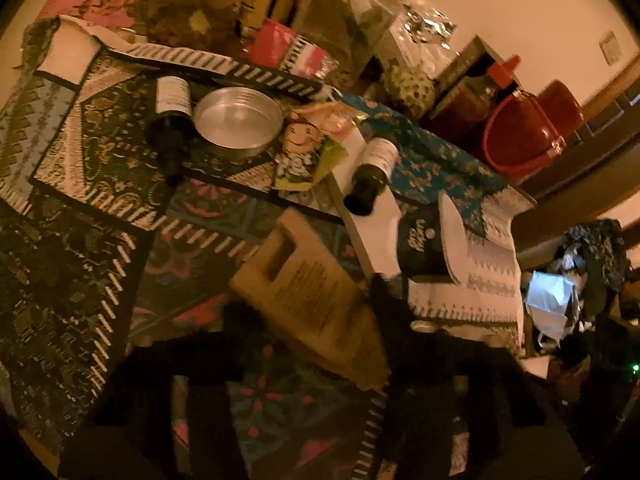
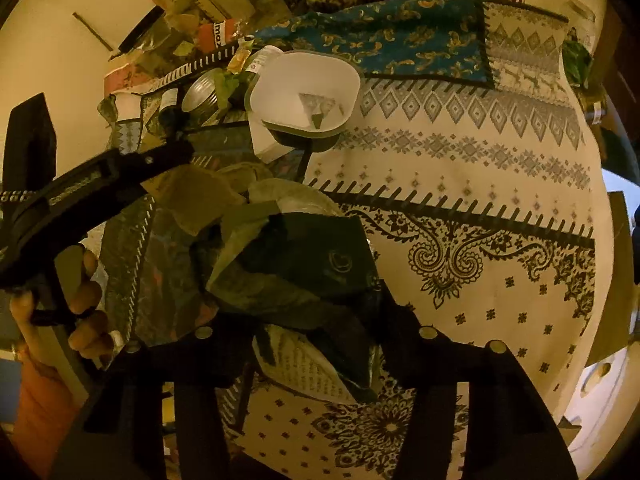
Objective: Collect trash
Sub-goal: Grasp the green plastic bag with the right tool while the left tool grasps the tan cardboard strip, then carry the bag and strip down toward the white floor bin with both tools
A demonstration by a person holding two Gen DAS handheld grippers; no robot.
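In the left wrist view a tan cardboard piece (image 1: 308,296) with a cut-out handle and printed text lies on the patterned cloth (image 1: 100,152). My left gripper (image 1: 308,308) is shut on it, a dark finger at each edge. In the right wrist view my right gripper (image 2: 312,316) is shut on a crumpled dark green packet (image 2: 312,264), with printed paper under it. The same view shows the cardboard piece (image 2: 192,196) at the left, under the left tool's black finger (image 2: 160,158), and a person's hand (image 2: 84,300) on that tool.
Beyond the cardboard lie two dark bottles with white labels (image 1: 170,120) (image 1: 372,172), a round metal tin (image 1: 238,122) and a colourful snack wrapper (image 1: 308,148). A white tub (image 2: 304,92) stands further back. Red buckets (image 1: 520,132) and boxes crowd the far edge.
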